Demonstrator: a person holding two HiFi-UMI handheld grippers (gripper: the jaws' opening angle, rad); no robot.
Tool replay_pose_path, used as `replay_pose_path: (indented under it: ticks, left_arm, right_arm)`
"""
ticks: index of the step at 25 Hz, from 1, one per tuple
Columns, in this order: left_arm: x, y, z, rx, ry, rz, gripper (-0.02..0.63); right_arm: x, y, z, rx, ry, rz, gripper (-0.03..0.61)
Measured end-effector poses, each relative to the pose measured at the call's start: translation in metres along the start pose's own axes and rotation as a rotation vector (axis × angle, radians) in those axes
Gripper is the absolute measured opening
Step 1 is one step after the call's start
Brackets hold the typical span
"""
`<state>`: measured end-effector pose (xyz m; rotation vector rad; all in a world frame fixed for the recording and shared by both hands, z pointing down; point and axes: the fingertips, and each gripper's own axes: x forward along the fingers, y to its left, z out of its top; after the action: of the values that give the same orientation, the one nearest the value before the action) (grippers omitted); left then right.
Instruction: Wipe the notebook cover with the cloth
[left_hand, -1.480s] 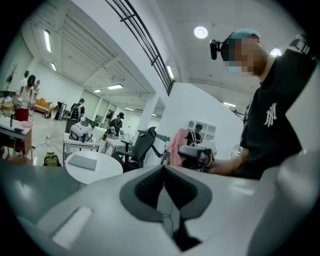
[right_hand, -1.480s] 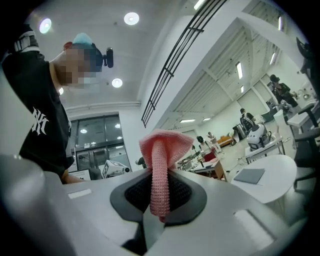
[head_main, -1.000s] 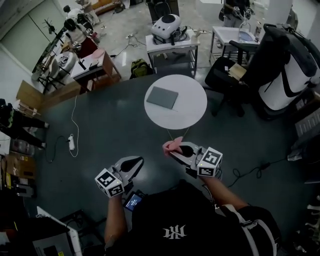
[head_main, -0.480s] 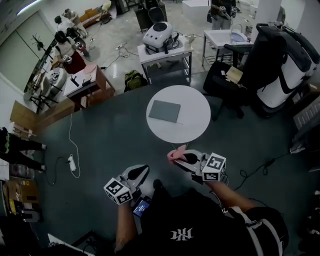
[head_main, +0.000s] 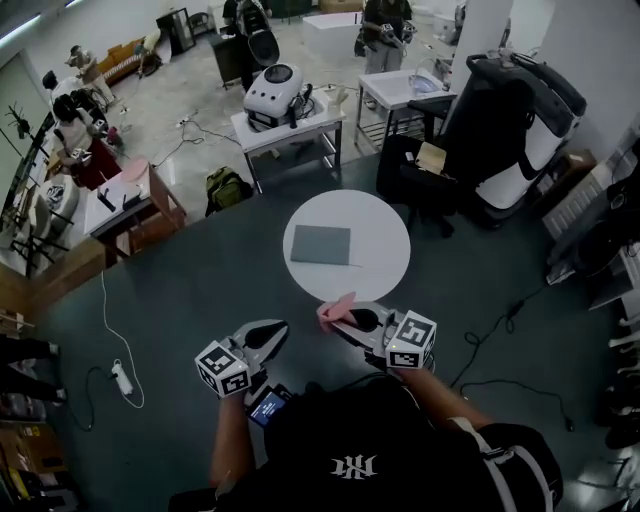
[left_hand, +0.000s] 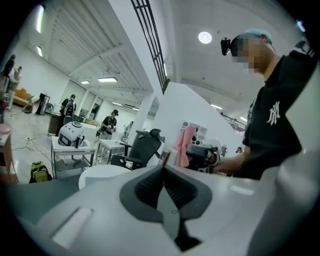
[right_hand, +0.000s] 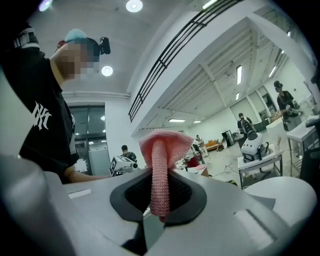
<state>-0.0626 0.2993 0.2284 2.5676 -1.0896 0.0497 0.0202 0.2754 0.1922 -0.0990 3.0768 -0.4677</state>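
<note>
A grey notebook (head_main: 322, 245) lies flat on the small round white table (head_main: 385, 250). Just short of the table's near edge, my right gripper (head_main: 337, 320) is shut on a pink cloth (head_main: 336, 310). In the right gripper view the cloth (right_hand: 161, 165) stands pinched upright between the jaws, fanning out above them. My left gripper (head_main: 272, 333) hovers lower left of the table, over the dark floor. Its jaws (left_hand: 163, 167) are shut with nothing between them. From the left gripper view the cloth (left_hand: 185, 145) shows to the right, and the table (left_hand: 100, 172) ahead.
A black office chair (head_main: 420, 170) stands right behind the round table. A white cart (head_main: 285, 105) with a rounded machine sits farther back. A large black-and-white unit (head_main: 510, 130) is at the right. Cables (head_main: 105, 320) and a power strip (head_main: 122, 378) lie on the floor at the left.
Both grippers have come closer to the round table; the cloth now reaches its near edge. The right gripper still holds the cloth, and the left stays shut.
</note>
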Motion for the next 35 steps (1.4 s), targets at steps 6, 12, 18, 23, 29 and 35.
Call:
replay_pose_path:
  ticks: [6,12,18,23,29,35]
  left_arm:
    - [-0.001,0.039,0.008,0.005,0.034,-0.099,0.003]
    - [0.018,0.083,0.015,-0.012,0.056,-0.135,0.003]
    - [0.055,0.126,0.032,-0.009,0.107,-0.126,0.003]
    - [0.101,0.166,0.059,-0.012,0.15,-0.13,0.003]
    - [0.147,0.215,0.072,-0.015,0.202,-0.106,0.003]
    - [0.177,0.273,0.058,-0.038,0.301,-0.1,0.003]
  right_arm:
    - [0.029,-0.016,-0.002,-0.006,0.014,-0.121,0.028]
    - [0.038,-0.064,-0.004,0.033,0.008,-0.191,0.028]
    - [0.055,-0.134,0.012,0.045,-0.036,-0.2,0.028]
    - [0.062,-0.196,0.041,0.048,-0.072,-0.182,0.028]
    - [0.065,-0.261,0.049,0.058,-0.072,-0.185,0.028]
    - [0.074,-0.318,0.04,0.113,-0.084,-0.253,0.028]
